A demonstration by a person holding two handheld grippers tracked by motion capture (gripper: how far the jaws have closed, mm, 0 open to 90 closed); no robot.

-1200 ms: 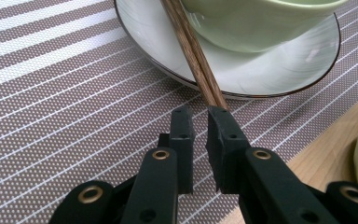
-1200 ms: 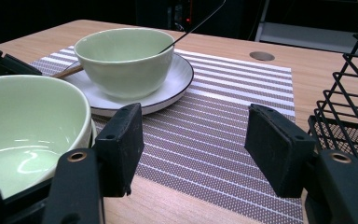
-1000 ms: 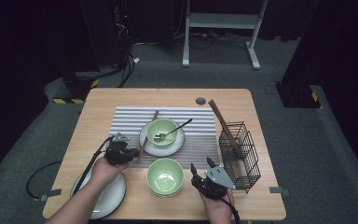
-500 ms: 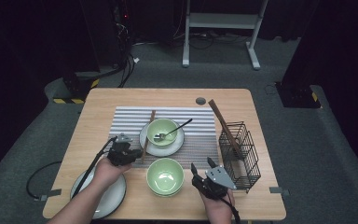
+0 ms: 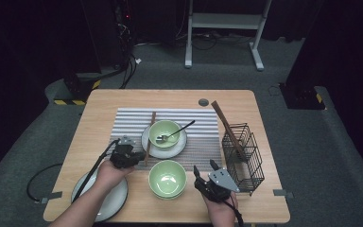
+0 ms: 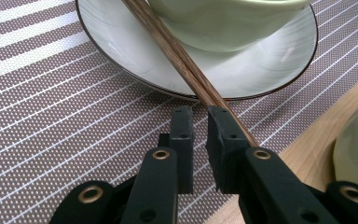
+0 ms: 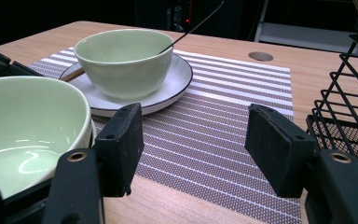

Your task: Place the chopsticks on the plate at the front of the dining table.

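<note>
The left gripper has its jaws drawn narrow, the near end of a brown wooden chopstick at the right jaw's pad; whether it is pinched I cannot tell. The right gripper stands wide, holding nothing.

One light wooden table carries one grey-and-white striped placemat and one black wire basket. There are two white plates: the near-left plate under the left forearm, and the centre plate. Two pale green bowls: the far bowl, holding one dark-handled spoon, and the near bowl. The dark-grained chopstick rests slanted across the centre plate's rim beside the far bowl; a second stick leans in the basket.
</note>
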